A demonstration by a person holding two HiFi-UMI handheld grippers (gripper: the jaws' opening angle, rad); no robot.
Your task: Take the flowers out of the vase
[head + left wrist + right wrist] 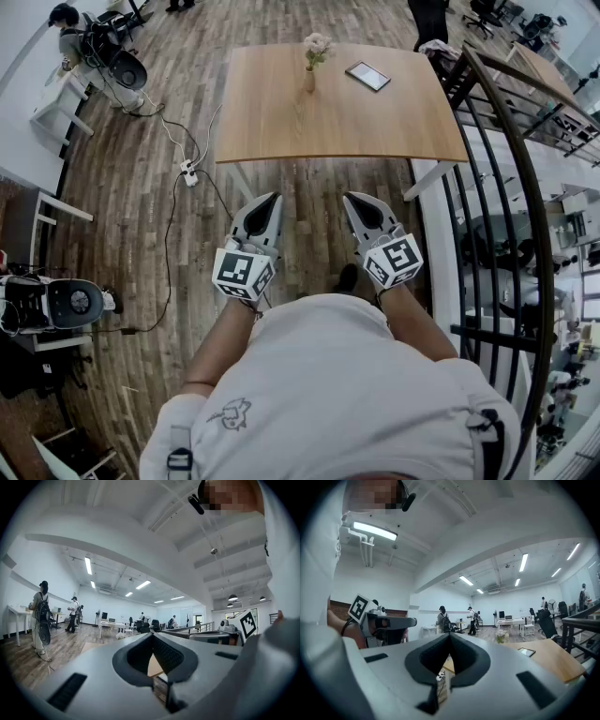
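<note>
A small tan vase [309, 81] holding pale flowers [317, 44] stands near the far edge of a wooden table [337, 122]; in the right gripper view the flowers [502, 635] show small and distant. Both grippers are held close to the person's body, well short of the table and above the wooden floor. My left gripper [274, 199] is shut with nothing in it, its jaws meeting at the tip [152, 635]. My right gripper [349, 199] is shut too and holds nothing [450, 634]. Both point level toward the table.
A phone [367, 75] lies on the table to the right of the vase. A power strip [188, 172] and cables lie on the floor by the table's left leg. A dark metal railing [506, 187] runs along the right. Desks and people stand far left.
</note>
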